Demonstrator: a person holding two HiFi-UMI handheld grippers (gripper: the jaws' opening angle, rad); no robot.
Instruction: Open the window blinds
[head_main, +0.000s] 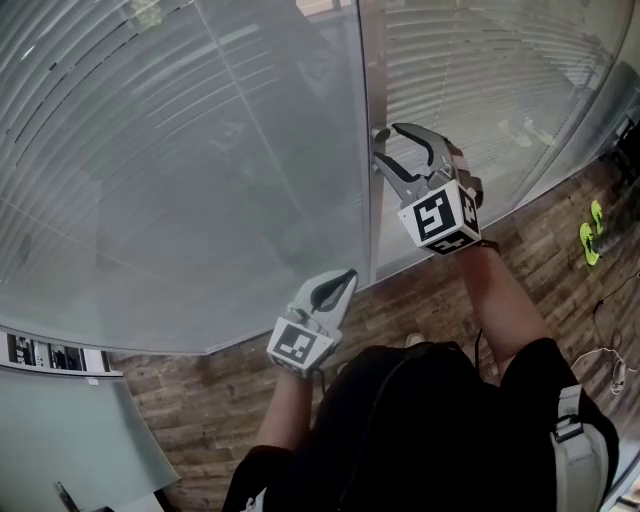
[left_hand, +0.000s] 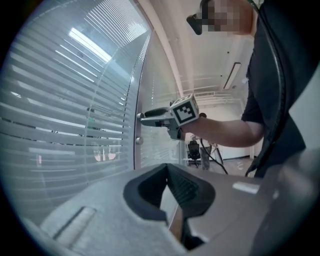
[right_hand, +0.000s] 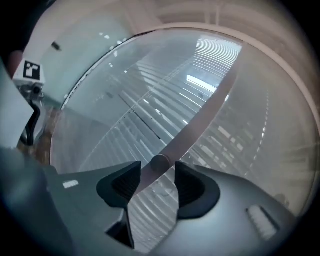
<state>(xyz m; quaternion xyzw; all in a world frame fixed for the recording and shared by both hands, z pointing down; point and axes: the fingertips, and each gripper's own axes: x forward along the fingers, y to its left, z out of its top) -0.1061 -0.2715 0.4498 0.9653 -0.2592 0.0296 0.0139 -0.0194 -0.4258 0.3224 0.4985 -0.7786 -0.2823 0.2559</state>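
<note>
Right tool (head_main: 381, 150) — jaws wide apart — brackets the window's blind knob (right_hand: 159, 162).

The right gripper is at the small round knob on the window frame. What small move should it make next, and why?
Probably close the right gripper on the small round metal knob and turn it. Its jaws stand apart, with the knob between their tips but not gripped, and the grey slatted blinds seem only partly open.
</note>
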